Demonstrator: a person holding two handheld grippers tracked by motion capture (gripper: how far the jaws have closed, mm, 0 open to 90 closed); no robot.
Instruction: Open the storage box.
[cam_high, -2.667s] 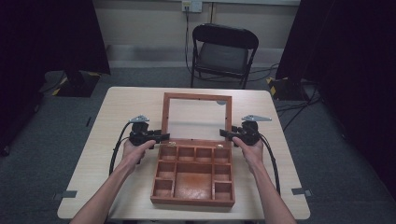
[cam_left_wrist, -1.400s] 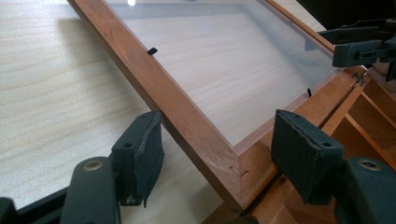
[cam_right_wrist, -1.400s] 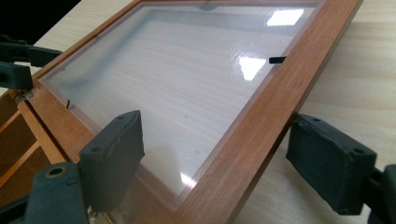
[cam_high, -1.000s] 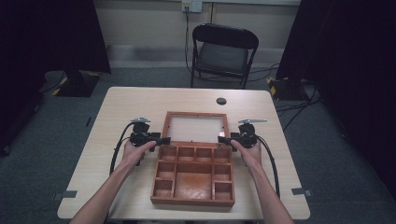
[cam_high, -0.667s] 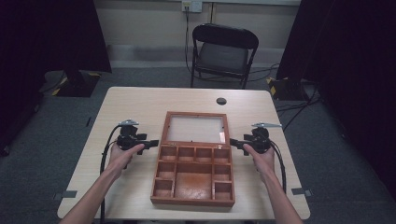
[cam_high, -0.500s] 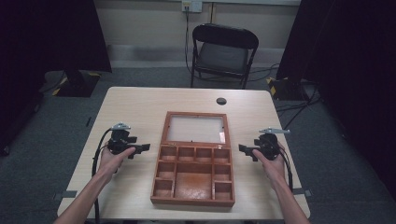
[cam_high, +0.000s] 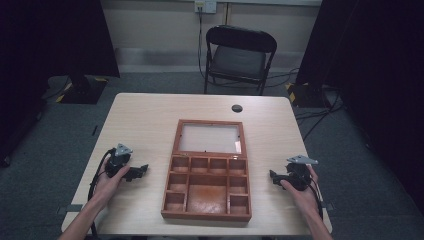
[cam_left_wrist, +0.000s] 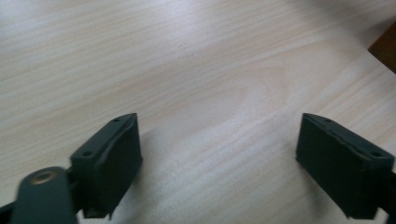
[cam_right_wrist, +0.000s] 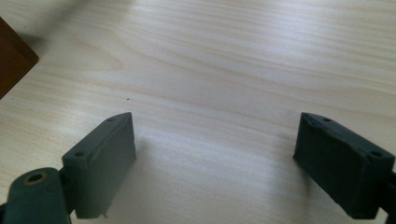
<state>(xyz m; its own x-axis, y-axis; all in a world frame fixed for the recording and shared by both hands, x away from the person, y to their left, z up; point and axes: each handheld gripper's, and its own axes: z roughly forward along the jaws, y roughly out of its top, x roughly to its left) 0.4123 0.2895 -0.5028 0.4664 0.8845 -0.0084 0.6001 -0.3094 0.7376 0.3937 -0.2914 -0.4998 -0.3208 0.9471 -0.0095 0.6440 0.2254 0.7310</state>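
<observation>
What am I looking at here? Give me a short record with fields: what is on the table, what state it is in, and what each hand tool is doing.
Main thing: wooden box with compartments, on the table
Lid: glass-paned lid lies open, flat behind the box
Left gripper: left of the box, jaws just opening, nothing between them
Right gripper: right of the box, jaws just opening, nothing between them
Also there: small black disc near the far edge; folding chair beyond

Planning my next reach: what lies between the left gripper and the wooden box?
Nothing but bare tabletop. In the high view the left gripper sits apart from the wooden box, jaws open and empty; the left gripper view shows plain wood grain up to the box's corner.
</observation>
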